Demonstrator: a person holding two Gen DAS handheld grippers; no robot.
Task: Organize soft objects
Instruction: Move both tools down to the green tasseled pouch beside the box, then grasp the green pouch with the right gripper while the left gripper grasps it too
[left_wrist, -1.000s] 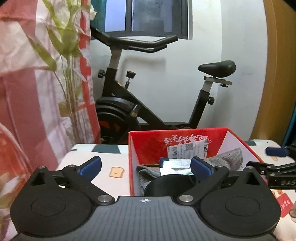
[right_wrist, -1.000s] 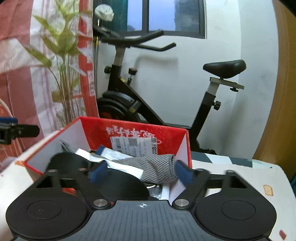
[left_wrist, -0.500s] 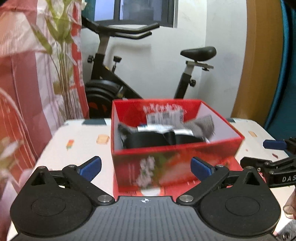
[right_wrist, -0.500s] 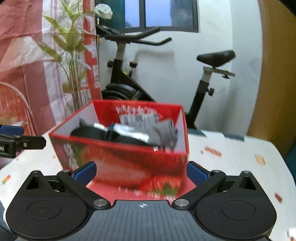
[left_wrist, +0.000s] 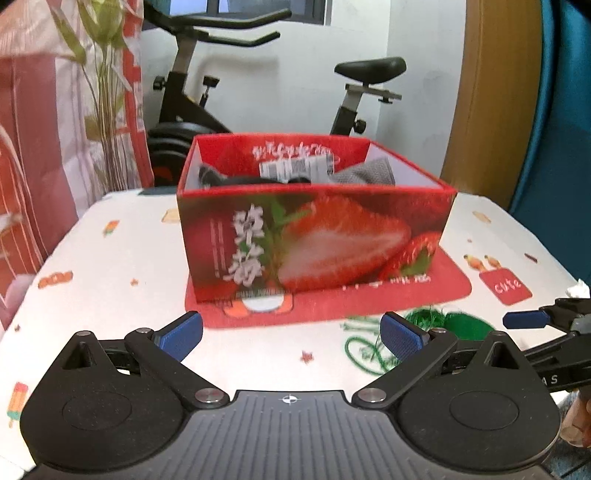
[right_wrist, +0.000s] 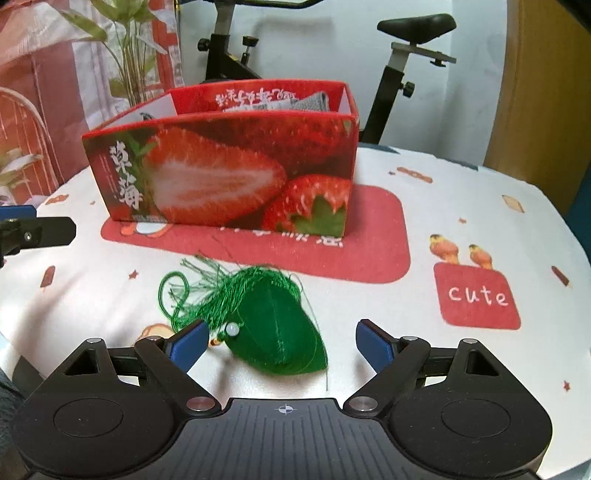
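From the left wrist, the left gripper (left_wrist: 291, 336) stands spread wide with nothing between its blue pads, over bare printed tablecloth (left_wrist: 110, 295). The red strawberry box (left_wrist: 314, 236) sits at twelve o'clock on a red mat (left_wrist: 436, 291); its front wall hides most of the contents, so only a grey knit cloth (left_wrist: 365, 175), a labelled packet and something dark show over the rim, all slightly blurred. A green tassel (left_wrist: 424, 325) lies at three o'clock, half covered by the right finger. The right gripper's tip (left_wrist: 528, 319) pokes in at the far right edge. An exercise bike (left_wrist: 221, 74) stands behind the table. From the right wrist, the right gripper (right_wrist: 282, 345) is open and closing, its pads not touching the green tassel (right_wrist: 273, 325), which lies between them: a smooth, glossy leaf-shaped body with loose threads, a looped cord and a small white bead. The cardboard box (right_wrist: 229, 166) is at eleven o'clock beyond it, and the left gripper's finger (right_wrist: 37, 230) is cut off at nine o'clock.
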